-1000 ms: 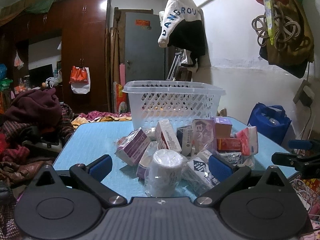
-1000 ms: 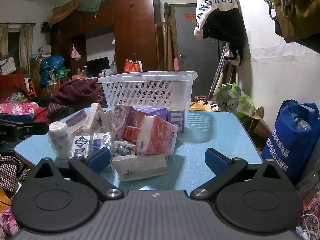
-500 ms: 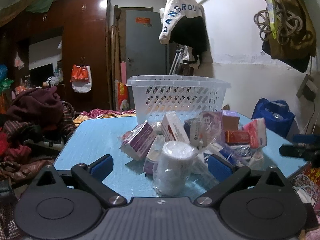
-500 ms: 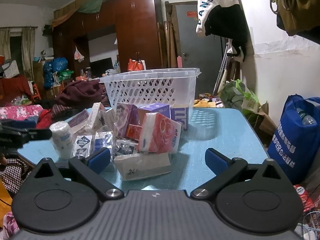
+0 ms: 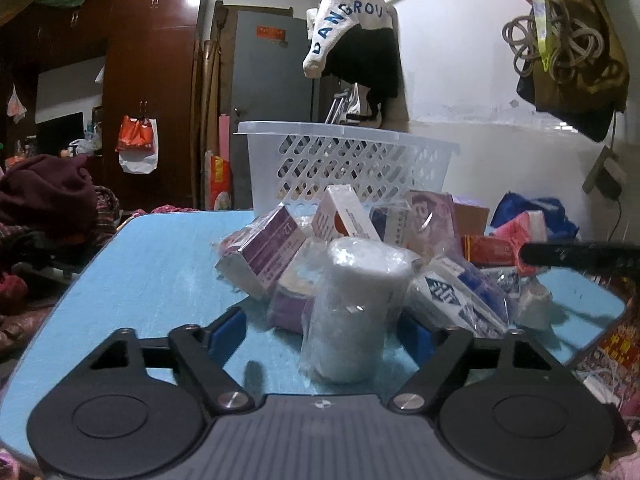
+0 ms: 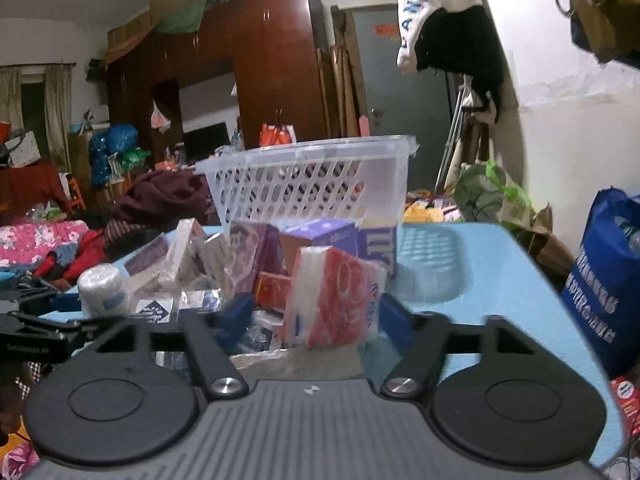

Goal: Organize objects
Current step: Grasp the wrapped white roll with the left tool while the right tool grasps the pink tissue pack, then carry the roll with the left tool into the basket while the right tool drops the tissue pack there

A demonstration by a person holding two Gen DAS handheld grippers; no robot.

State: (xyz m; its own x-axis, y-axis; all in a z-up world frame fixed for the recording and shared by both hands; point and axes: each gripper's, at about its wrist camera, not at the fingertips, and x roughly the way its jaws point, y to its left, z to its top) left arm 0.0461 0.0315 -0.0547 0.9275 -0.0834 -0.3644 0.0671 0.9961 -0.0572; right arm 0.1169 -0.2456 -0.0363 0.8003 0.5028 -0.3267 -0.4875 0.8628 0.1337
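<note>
Closed in on the pile since a second ago, both grippers. Left gripper spread wide, straddling one plastic-wrapped white roll upright on the blue table, not gripping. Right gripper wide too, flanking one red tissue pack. One white lattice basket behind the pile. One purple box tilted at left.

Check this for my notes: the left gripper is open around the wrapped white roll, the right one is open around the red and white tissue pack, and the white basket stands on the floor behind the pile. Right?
Not quite. The white basket stands on the blue table, not the floor, as the right wrist view shows. The left gripper is open around the wrapped white roll; the right gripper is open around the tissue pack.
</note>
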